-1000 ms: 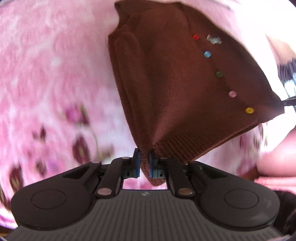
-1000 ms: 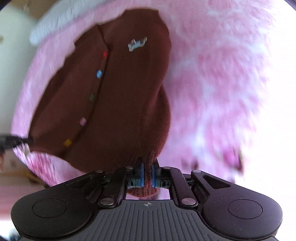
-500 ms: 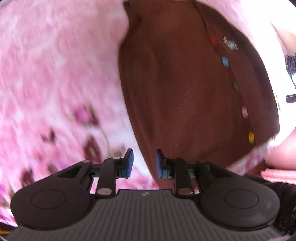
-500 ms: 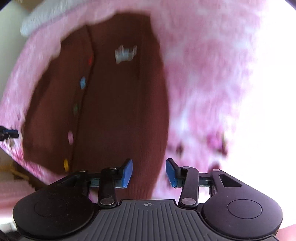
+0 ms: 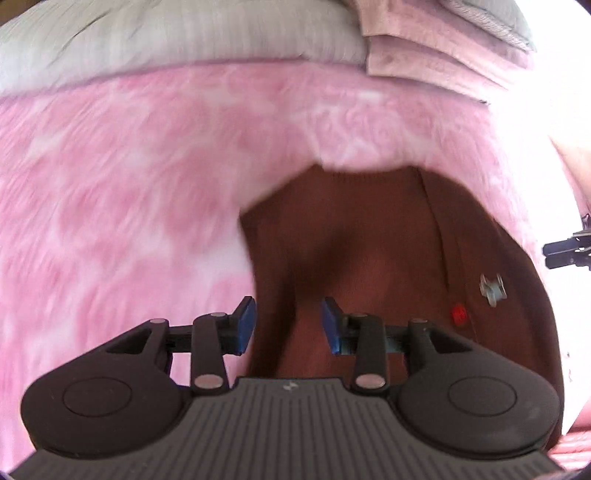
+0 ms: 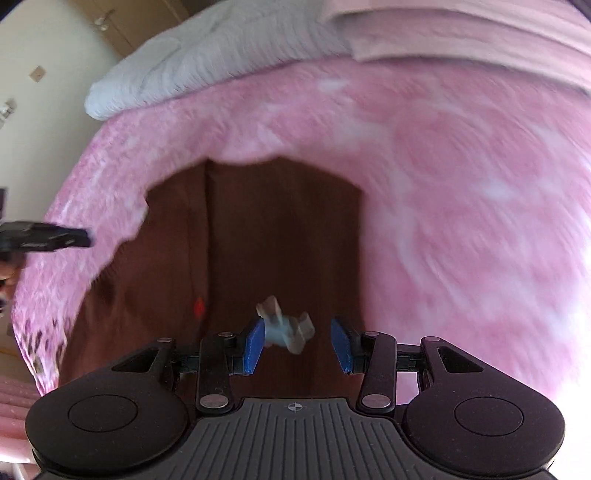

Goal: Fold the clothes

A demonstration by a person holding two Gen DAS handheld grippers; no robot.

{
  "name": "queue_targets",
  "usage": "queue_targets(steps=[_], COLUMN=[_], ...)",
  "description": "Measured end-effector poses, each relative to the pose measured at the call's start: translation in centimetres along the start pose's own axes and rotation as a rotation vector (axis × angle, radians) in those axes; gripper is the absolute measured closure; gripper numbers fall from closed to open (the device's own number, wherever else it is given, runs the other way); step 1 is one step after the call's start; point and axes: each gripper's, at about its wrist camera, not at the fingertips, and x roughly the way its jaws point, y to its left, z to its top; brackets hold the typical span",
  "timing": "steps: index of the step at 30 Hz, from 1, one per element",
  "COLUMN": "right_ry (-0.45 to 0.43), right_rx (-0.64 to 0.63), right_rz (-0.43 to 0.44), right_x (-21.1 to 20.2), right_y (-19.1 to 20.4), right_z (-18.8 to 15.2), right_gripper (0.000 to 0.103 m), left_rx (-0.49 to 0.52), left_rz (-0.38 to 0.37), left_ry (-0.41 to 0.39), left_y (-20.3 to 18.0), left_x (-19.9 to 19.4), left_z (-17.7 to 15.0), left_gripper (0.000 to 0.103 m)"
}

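A brown knit cardigan [image 5: 369,258] lies flat on a fluffy pink blanket [image 5: 129,184], with a red button [image 5: 459,314] and a pale badge [image 5: 491,290] showing. My left gripper [image 5: 288,325] hangs open over the cardigan's left part, with nothing between its fingers. The right wrist view shows the same cardigan [image 6: 277,229] under my right gripper [image 6: 298,345], which is open above the pale badge [image 6: 284,328] with the red button [image 6: 199,306] to its left. Each gripper appears at the edge of the other's view: the right gripper [image 5: 565,253] and the left gripper [image 6: 44,236].
A grey-white pillow [image 5: 147,44] [image 6: 207,55] and folded pink fabric [image 5: 424,55] [image 6: 461,33] lie beyond the blanket. The blanket's edge [image 6: 40,302] drops off at the left, with a cream wall [image 6: 44,92] behind.
Both grippers let go of the cardigan's lower hem, opened, and moved up along it toward the collar end. The cardigan now lies flat on the blanket.
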Motion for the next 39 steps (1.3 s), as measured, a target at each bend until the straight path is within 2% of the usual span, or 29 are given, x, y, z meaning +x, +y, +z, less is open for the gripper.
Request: queue_targets(steps=[3, 5, 8, 9, 12, 13, 14, 18, 22, 25, 27, 29, 30, 31, 32, 34, 37, 39], right_ry=[-0.017, -0.009, 0.002, 0.003, 0.006, 0.016, 0.024, 0.020, 0.006, 0.014, -0.001, -0.030, -0.052, -0.076, -0.100, -0.143, -0.174, -0.186], right_rx=[-0.035, -0.067, -0.132, -0.150, -0.161, -0.158, -0.151, -0.159, -0.121, -0.093, -0.090, -0.076, -0.059, -0.039, -0.014, 0.040, 0.143, 0.204], right_rz=[0.064, 0.098, 0.114, 0.112, 0.098, 0.091, 0.101, 0.157, 0.166, 0.143, 0.113, 0.074, 0.049, 0.026, 0.004, -0.036, -0.081, -0.088], right_x=[4.2, 7.6, 13.6, 15.3, 19.5, 20.6, 21.1, 21.5, 23.2, 23.2, 21.3, 18.4, 16.6, 14.9, 13.3, 10.3, 7.7, 7.4], right_y=[2.6, 4.7, 7.5, 8.2, 9.2, 9.5, 9.8, 11.9, 12.1, 11.0, 10.0, 8.6, 7.6, 6.5, 5.1, 2.4, -2.5, -5.4], right_z=[2.5, 3.8, 5.7, 6.3, 7.5, 7.8, 8.0, 9.5, 11.0, 10.5, 9.7, 8.6, 7.9, 7.1, 6.5, 5.2, 3.7, 3.3], right_gripper=[0.059, 0.059, 0.059, 0.059, 0.060, 0.086, 0.103, 0.103, 0.103, 0.103, 0.102, 0.089, 0.082, 0.066, 0.060, 0.060, 0.060, 0.060], left_rx=[0.116, 0.160, 0.211, 0.227, 0.278, 0.294, 0.305, 0.304, 0.285, 0.212, 0.180, 0.179, 0.180, 0.181, 0.186, 0.197, 0.240, 0.293], left_rz=[0.014, 0.014, -0.001, -0.007, -0.024, -0.029, -0.030, -0.047, -0.040, -0.045, -0.038, -0.004, 0.016, 0.037, 0.060, 0.086, 0.038, -0.048], left_ry=[-0.001, 0.008, 0.009, 0.009, 0.008, 0.008, -0.005, -0.052, -0.003, 0.022, 0.023, -0.004, -0.019, -0.033, -0.052, -0.086, -0.120, -0.113], left_y=[0.6, 1.2, 2.2, 2.5, 3.4, 3.7, 4.1, 5.9, 7.0, 7.7, 7.6, 7.1, 6.9, 6.8, 6.4, 5.2, 1.8, -1.4], left_x=[3.7, 6.0, 7.1, 7.3, 8.1, 8.3, 8.1, 7.5, 10.0, 10.8, 10.4, 9.3, 8.8, 8.2, 7.6, 6.5, 6.0, 7.2], left_z=[2.8, 3.9, 4.2, 4.2, 4.4, 4.4, 4.6, 6.7, 7.5, 7.1, 7.2, 7.4, 7.6, 7.8, 8.1, 8.8, 10.1, 10.8], left_gripper=[0.069, 0.070, 0.071, 0.081, 0.094, 0.095, 0.096, 0.096, 0.095, 0.092, 0.080, 0.073, 0.074, 0.074, 0.074, 0.074, 0.074, 0.070])
